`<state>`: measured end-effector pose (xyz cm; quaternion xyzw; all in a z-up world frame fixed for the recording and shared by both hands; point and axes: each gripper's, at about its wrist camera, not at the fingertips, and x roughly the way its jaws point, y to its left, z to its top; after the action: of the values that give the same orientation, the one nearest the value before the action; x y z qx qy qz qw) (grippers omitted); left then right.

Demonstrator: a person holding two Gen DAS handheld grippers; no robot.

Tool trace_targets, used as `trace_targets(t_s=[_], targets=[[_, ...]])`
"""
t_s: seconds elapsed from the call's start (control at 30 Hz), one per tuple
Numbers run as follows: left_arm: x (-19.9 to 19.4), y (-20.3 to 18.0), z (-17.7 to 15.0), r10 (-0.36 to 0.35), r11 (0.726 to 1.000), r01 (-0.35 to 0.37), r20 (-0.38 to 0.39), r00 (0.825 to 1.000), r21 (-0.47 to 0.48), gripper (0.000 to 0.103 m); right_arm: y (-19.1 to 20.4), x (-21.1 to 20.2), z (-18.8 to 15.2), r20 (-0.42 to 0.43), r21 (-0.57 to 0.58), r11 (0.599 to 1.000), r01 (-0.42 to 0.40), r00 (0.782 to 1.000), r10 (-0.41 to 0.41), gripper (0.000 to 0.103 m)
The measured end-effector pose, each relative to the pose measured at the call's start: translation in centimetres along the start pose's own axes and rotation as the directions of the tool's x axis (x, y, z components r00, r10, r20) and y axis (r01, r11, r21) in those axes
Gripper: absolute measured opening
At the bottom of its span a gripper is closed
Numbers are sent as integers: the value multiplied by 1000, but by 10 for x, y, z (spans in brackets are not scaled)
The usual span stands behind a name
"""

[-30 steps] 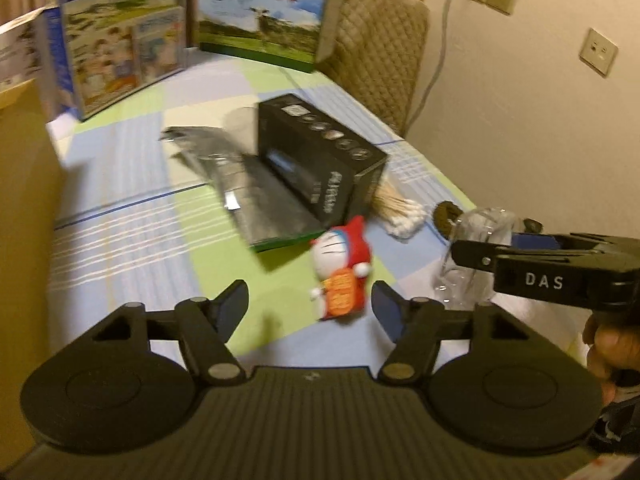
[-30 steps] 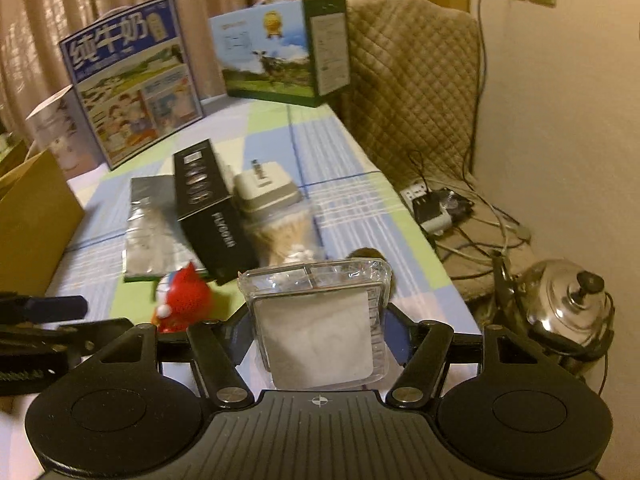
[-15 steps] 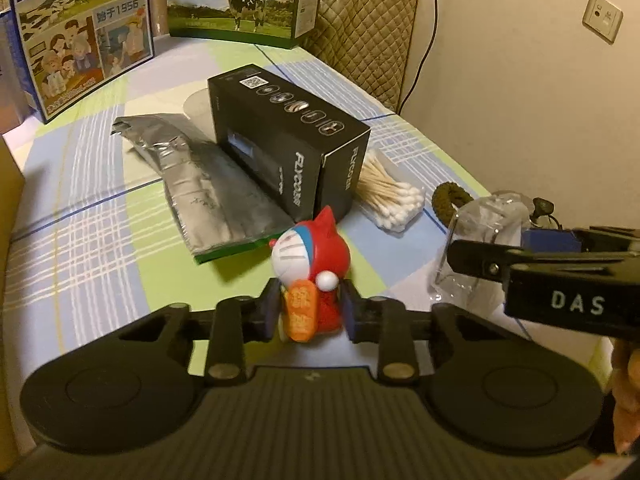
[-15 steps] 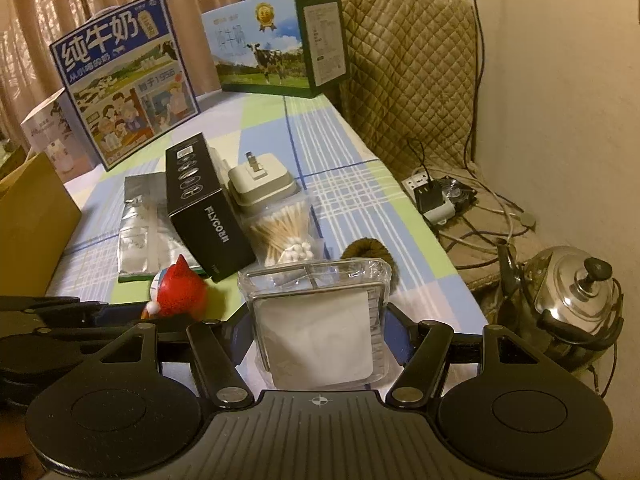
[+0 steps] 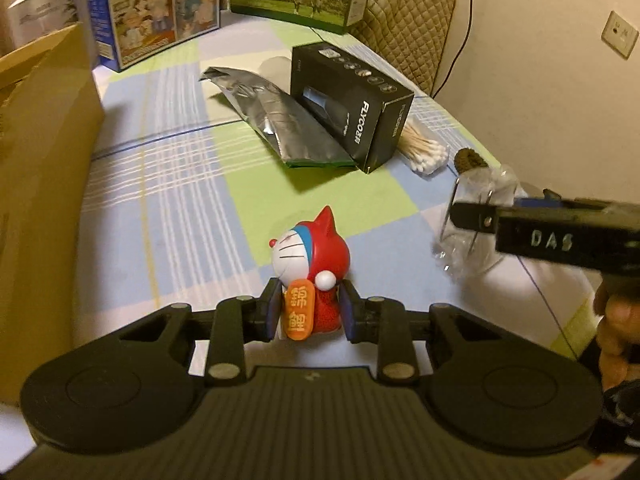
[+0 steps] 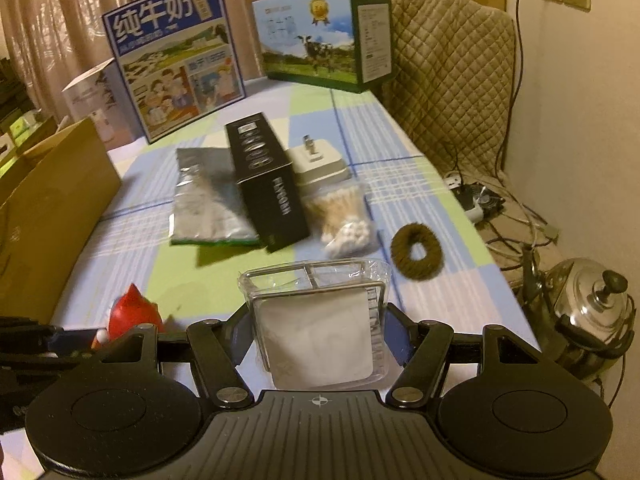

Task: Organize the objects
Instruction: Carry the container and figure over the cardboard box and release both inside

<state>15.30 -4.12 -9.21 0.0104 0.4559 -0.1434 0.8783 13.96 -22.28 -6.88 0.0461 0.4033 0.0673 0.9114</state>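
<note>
Right tongs point(image 6: 318, 338) clamp clear box point(image 6: 320, 320) holding white pad point(image 6: 320, 346).

"FLYCO" on black box point(image 5: 352, 108)

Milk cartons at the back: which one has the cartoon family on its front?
The blue carton, left of the two. Its front shows cartoon people and big white characters. The green carton to its right shows a cow on grass and a gold medal badge.

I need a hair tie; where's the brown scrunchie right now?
In the right wrist view, the brown scrunchie lies on the checked tablecloth near its right edge, right of the cotton swab bag.
</note>
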Motion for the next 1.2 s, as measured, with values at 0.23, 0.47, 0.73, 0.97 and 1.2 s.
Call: trace_targets(t_s=[0.23, 0.47, 0.73, 0.97, 1.2], targets=[[-46, -1, 3, -1, 1000, 1, 58, 998, -6, 25, 20, -27, -8, 3, -21, 999, -24, 1000, 24, 63], [-99, 5, 12, 14, 1000, -15, 138, 990, 3, 25, 55, -59, 6, 56, -81, 994, -74, 995, 78, 63], [-161, 47, 10, 96, 995, -89, 211, 973, -41, 25, 113, -79, 26, 92, -164, 970, -177, 977, 194, 63], [-207, 111, 13, 206, 976, -179, 256, 944, -124, 25, 180, -82, 48, 91, -248, 925, -288, 944, 318, 63], [-225, 176, 16, 280, 956, -250, 227, 933, -151, 25, 245, -69, 66, 43, -327, 868, -373, 912, 408, 63]])
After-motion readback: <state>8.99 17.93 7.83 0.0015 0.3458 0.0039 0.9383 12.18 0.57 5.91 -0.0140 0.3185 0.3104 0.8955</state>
